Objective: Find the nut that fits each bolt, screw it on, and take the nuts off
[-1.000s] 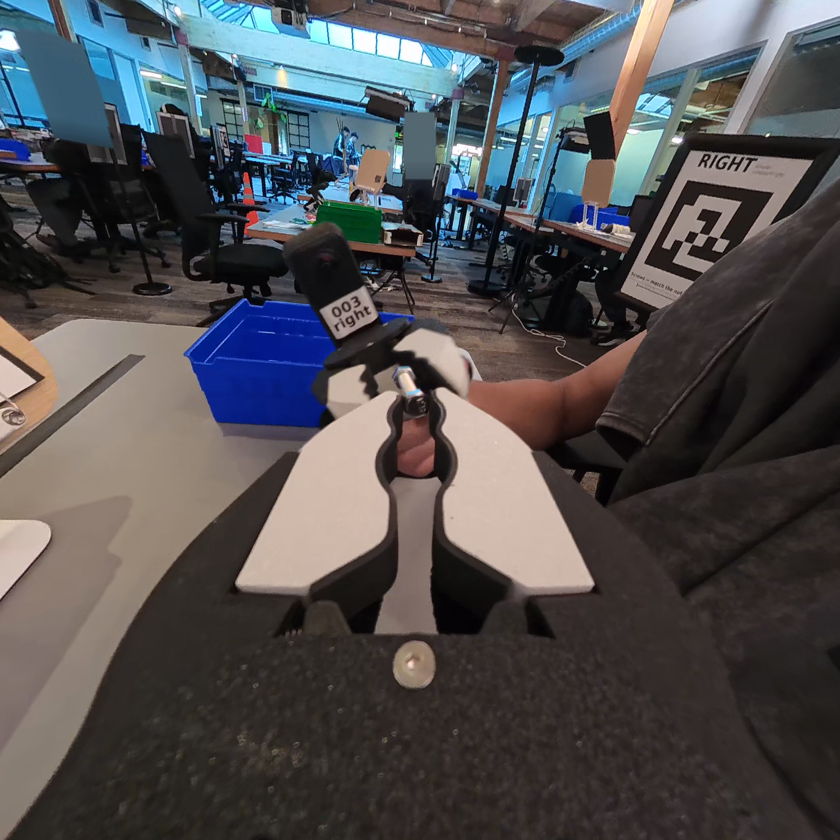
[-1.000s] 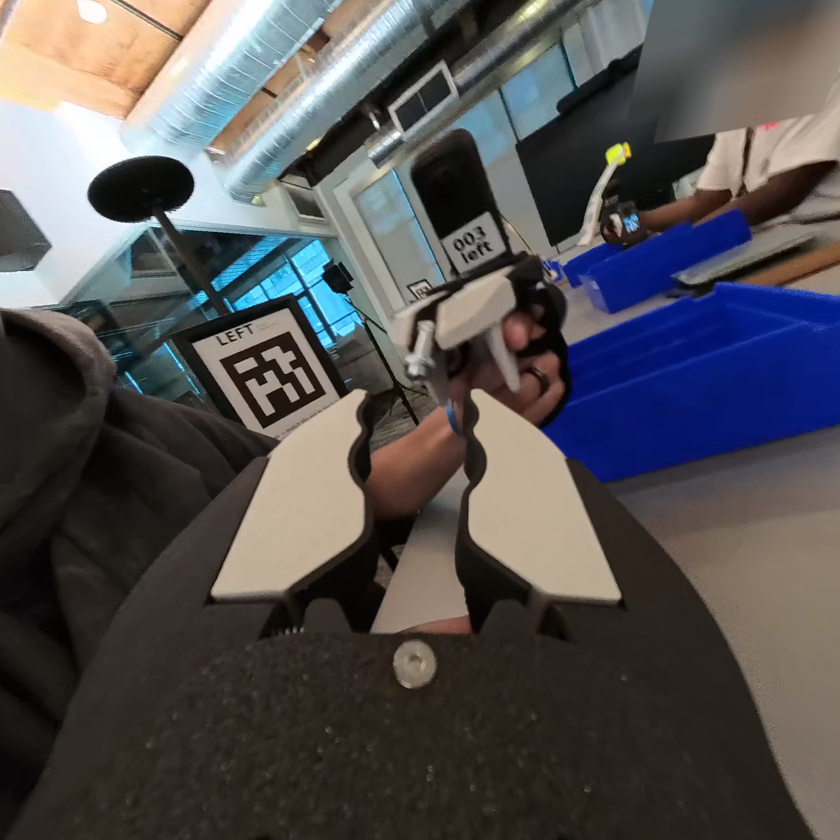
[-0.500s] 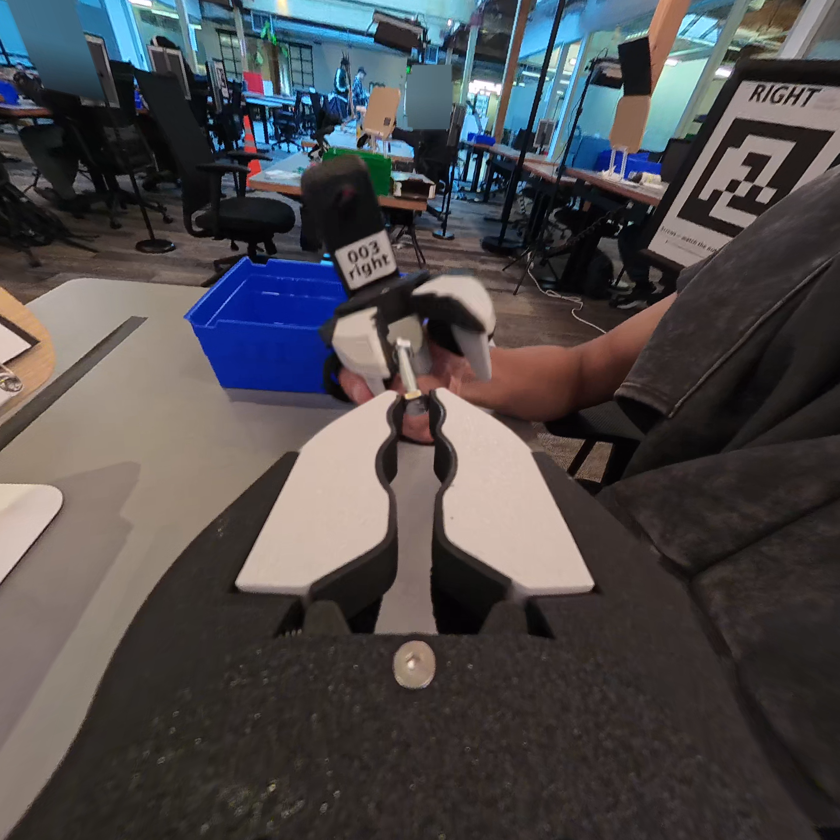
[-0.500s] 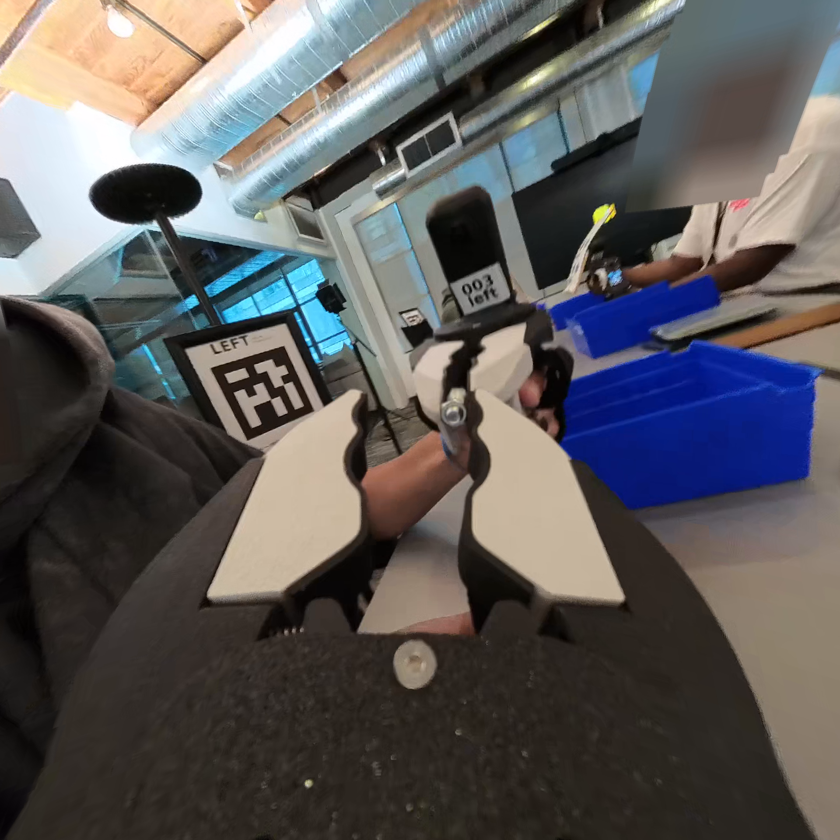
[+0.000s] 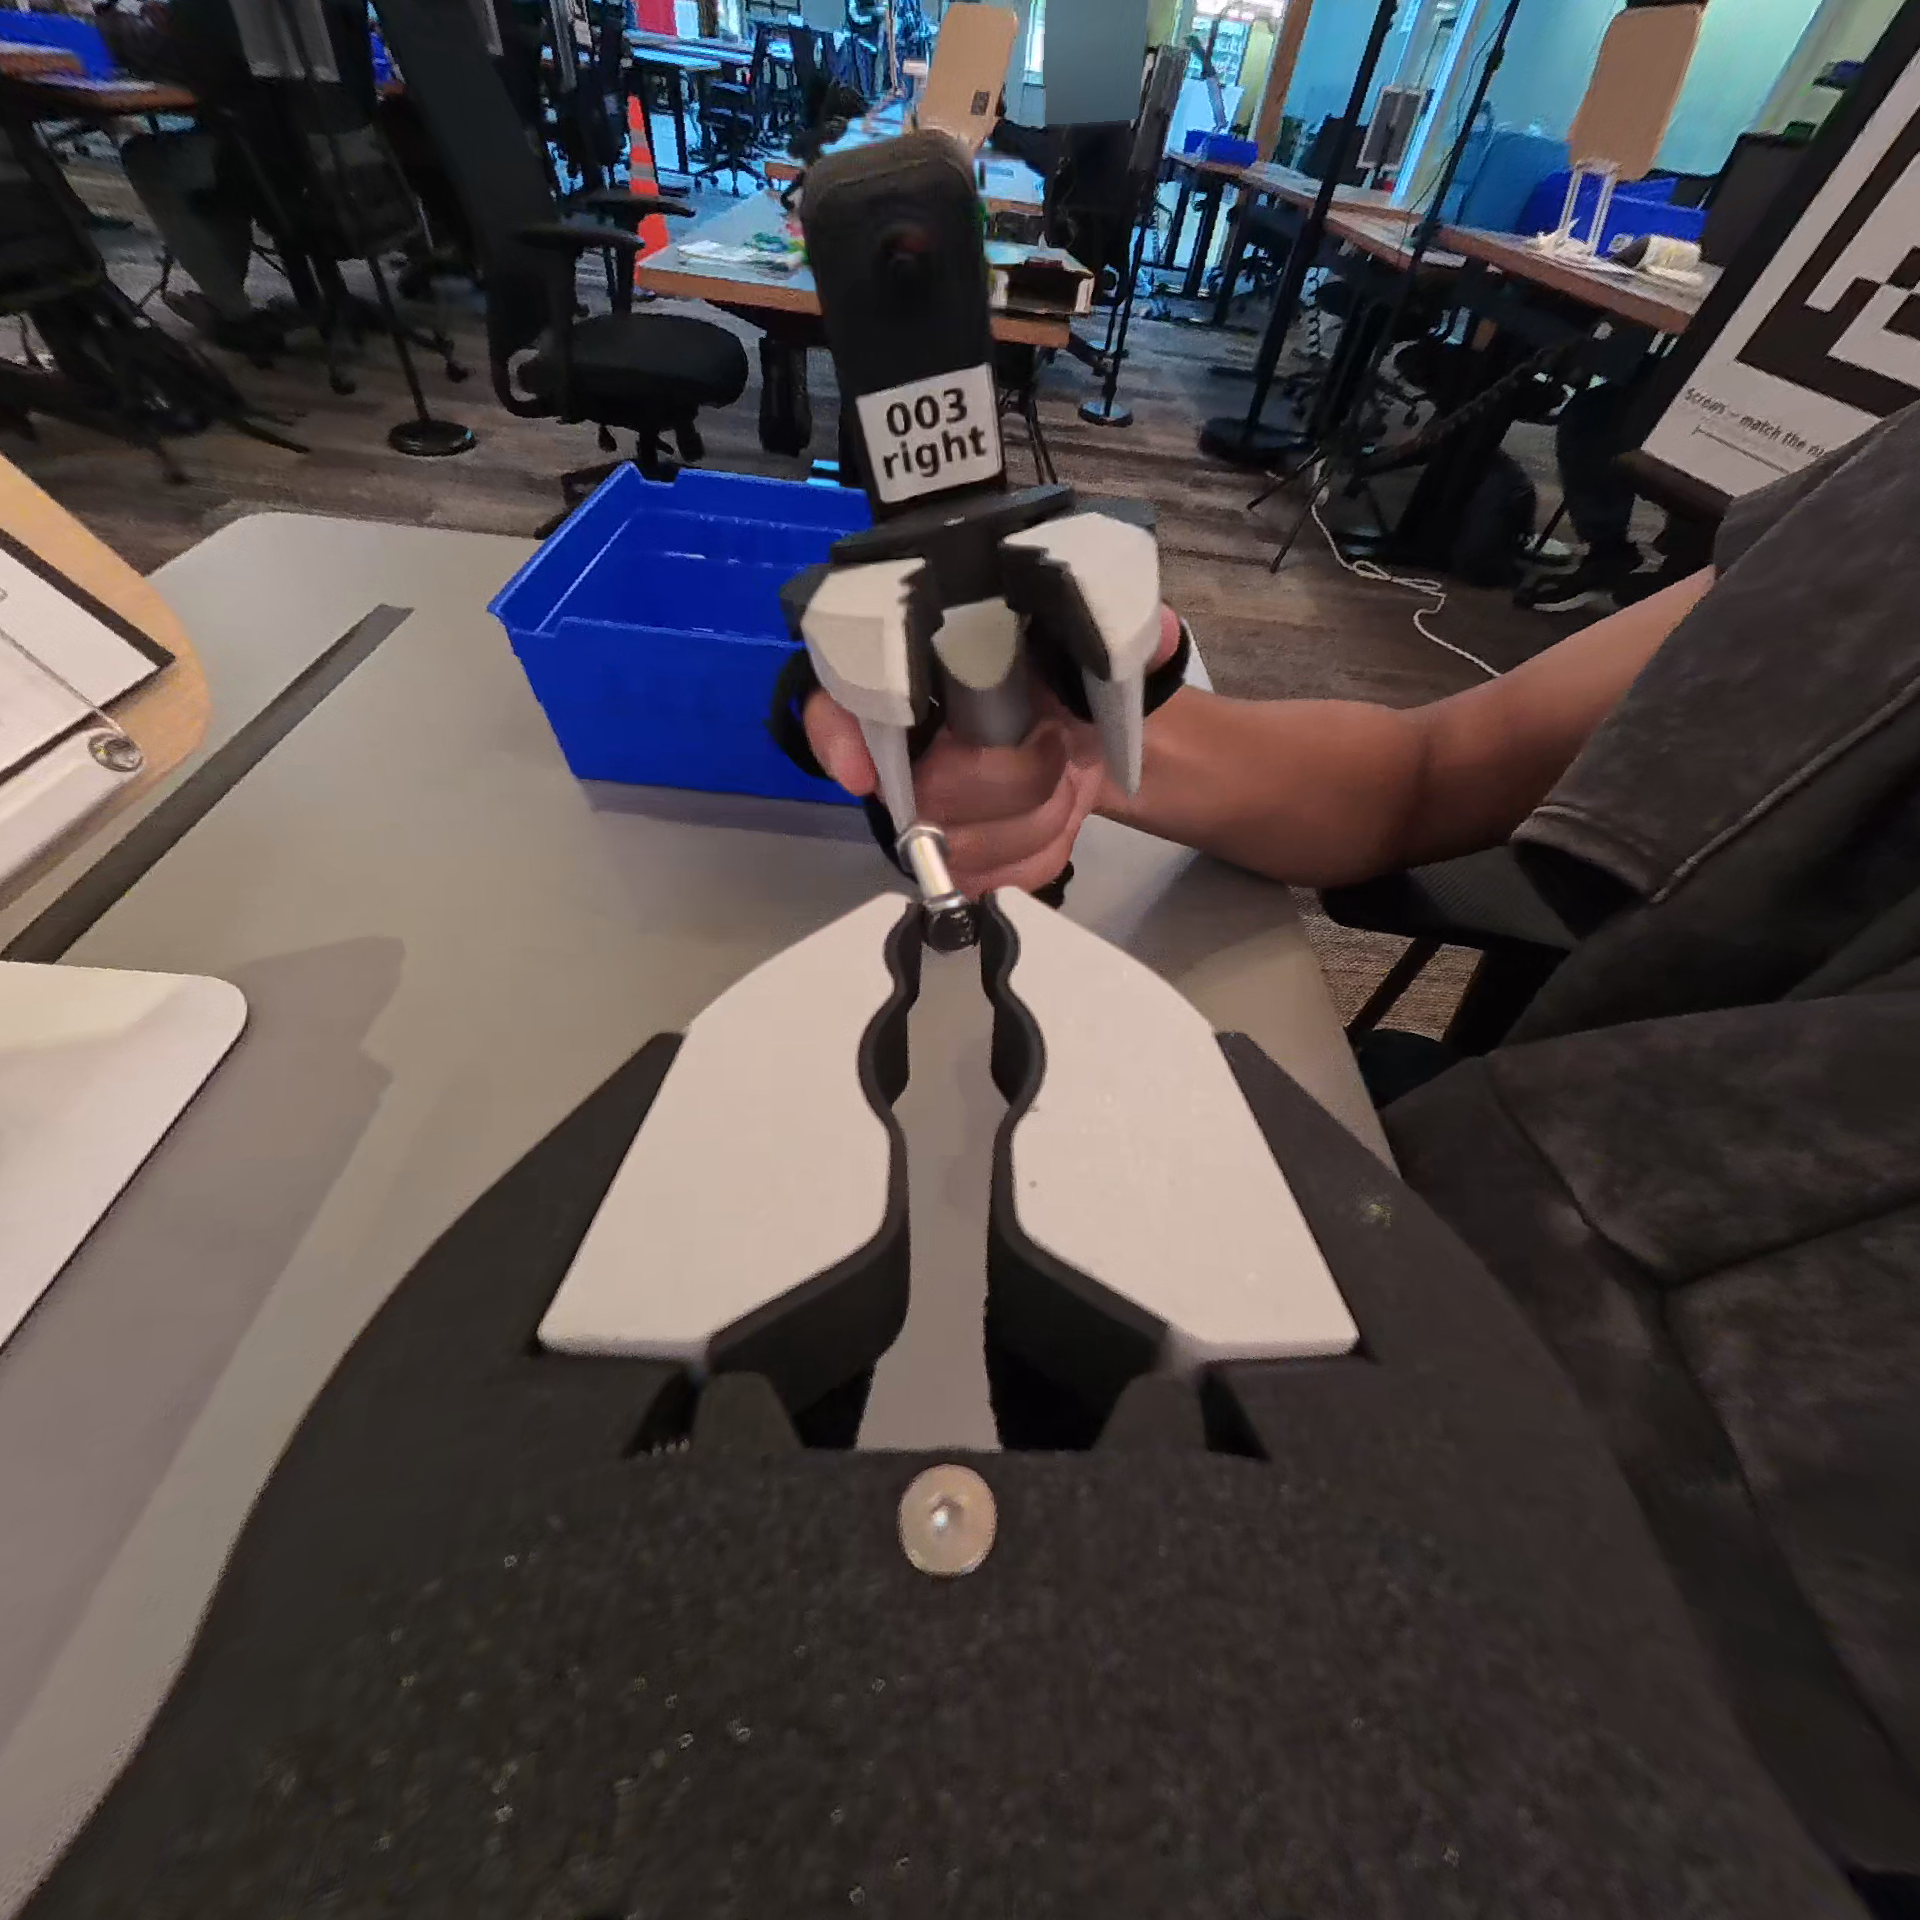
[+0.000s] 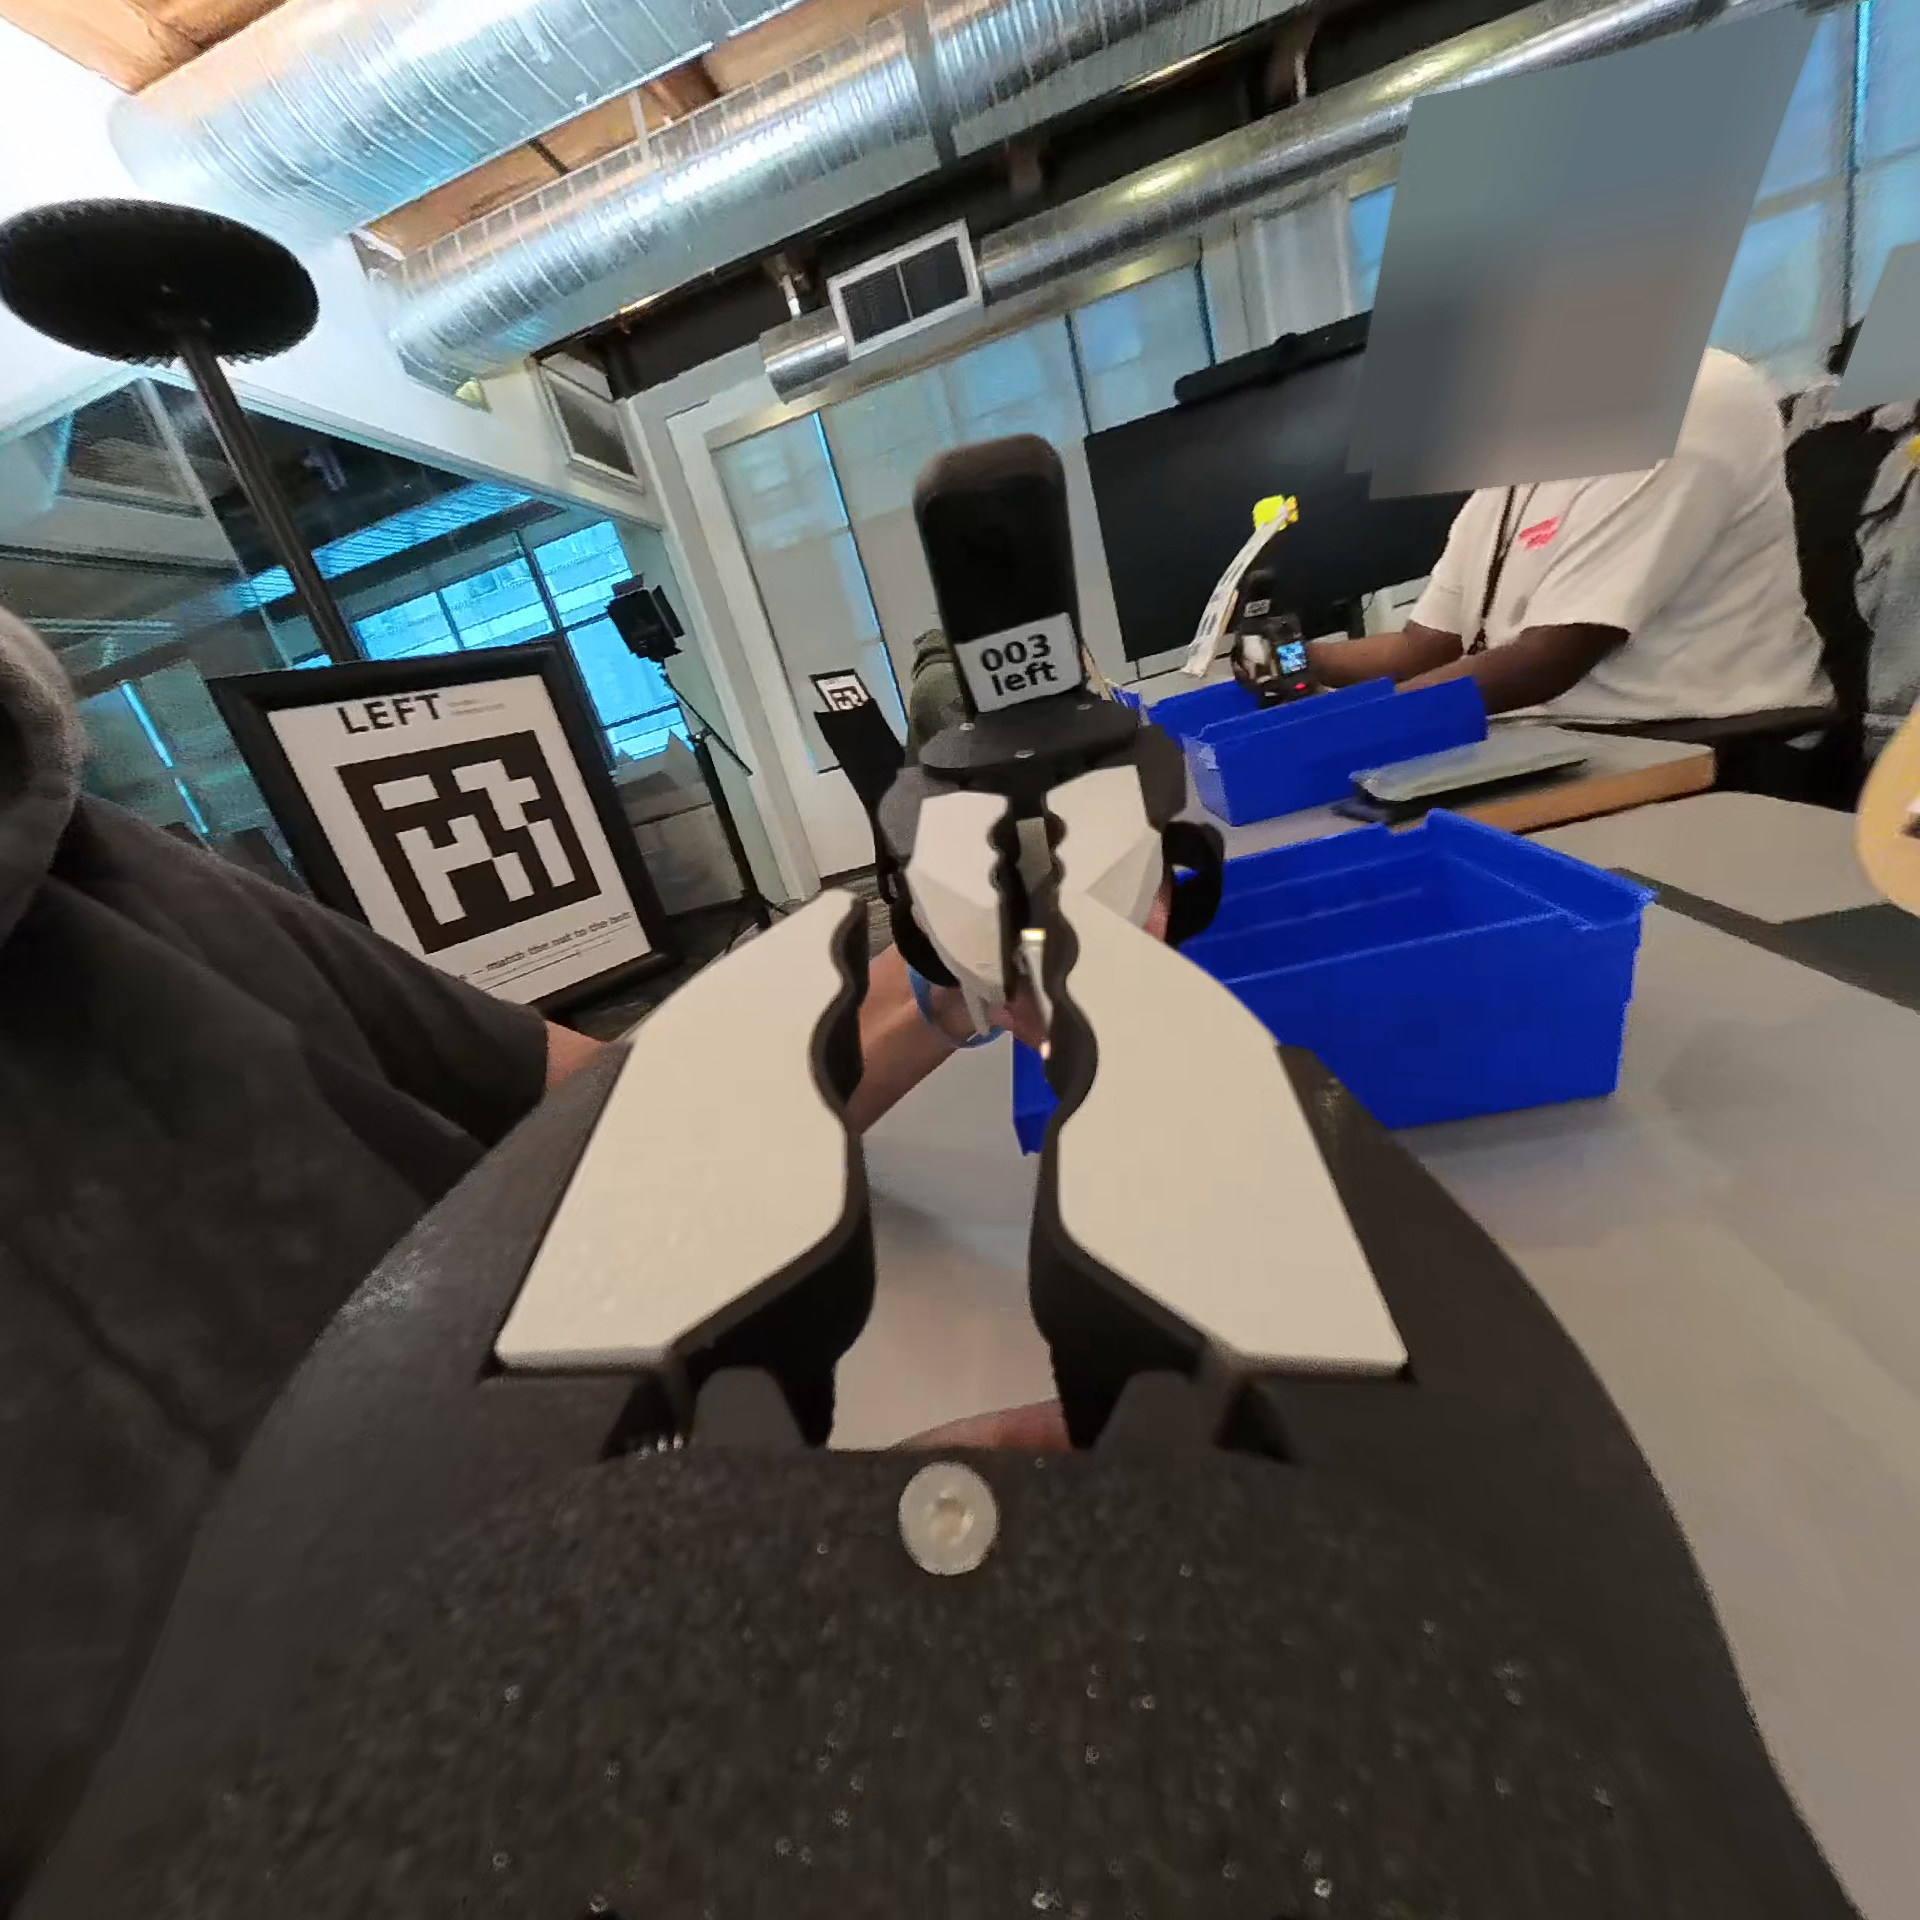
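My left gripper (image 5: pixel 951 912) is shut on one end of a silver bolt (image 5: pixel 932 878), held above the grey table (image 5: pixel 416 883). The bolt points at my right gripper (image 5: pixel 1013 800), which faces it upright and open. The bolt's free end sits by the tip of one of its fingers (image 5: pixel 896 758). In the right wrist view my right gripper (image 6: pixel 961 925) is open and empty. The left gripper (image 6: pixel 1003 997) is straight ahead of it, shut, with the bolt (image 6: pixel 1031 951) close to my right-hand finger. I cannot tell if a nut is on the bolt.
A blue bin (image 5: pixel 665 665) stands on the table behind the grippers and shows in the right wrist view (image 6: pixel 1455 987). A white pad (image 5: pixel 83 1091) and a clipboard (image 5: pixel 62 665) lie at the left. A framed marker sign (image 6: pixel 457 821) stands nearby. A person (image 6: pixel 1621 603) sits at another table. Left and right tips are no more than a few centimetres apart.
The right gripper has turned upright and come closer, still open. The left gripper has kept hold of the bolt, whose free end now sits at one right finger's tip.
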`<move>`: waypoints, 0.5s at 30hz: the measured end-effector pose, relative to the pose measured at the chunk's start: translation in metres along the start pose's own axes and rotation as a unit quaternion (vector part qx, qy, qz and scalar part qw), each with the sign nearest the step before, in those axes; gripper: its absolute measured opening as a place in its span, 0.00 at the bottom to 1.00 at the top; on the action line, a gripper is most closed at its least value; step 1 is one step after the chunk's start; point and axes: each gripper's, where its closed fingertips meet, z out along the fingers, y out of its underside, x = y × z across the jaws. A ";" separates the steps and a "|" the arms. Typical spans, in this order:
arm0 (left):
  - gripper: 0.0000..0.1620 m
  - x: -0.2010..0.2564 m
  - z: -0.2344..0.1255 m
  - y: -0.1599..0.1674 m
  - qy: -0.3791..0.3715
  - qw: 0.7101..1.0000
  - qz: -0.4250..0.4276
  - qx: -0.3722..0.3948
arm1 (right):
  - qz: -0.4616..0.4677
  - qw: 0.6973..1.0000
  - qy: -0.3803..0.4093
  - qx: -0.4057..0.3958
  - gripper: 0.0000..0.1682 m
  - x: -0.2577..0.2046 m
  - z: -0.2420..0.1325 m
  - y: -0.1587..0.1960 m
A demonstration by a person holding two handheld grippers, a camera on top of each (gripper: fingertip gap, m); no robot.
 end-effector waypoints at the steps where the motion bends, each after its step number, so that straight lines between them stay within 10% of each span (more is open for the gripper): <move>1: 0.06 0.001 0.000 -0.001 0.003 1.000 -0.001 0.005 | 0.010 1.000 0.005 -0.006 0.19 0.004 -0.002 0.002; 15: 0.06 0.007 -0.004 -0.008 0.004 1.000 0.012 0.010 | 0.054 0.999 0.002 -0.003 0.20 0.013 -0.001 0.009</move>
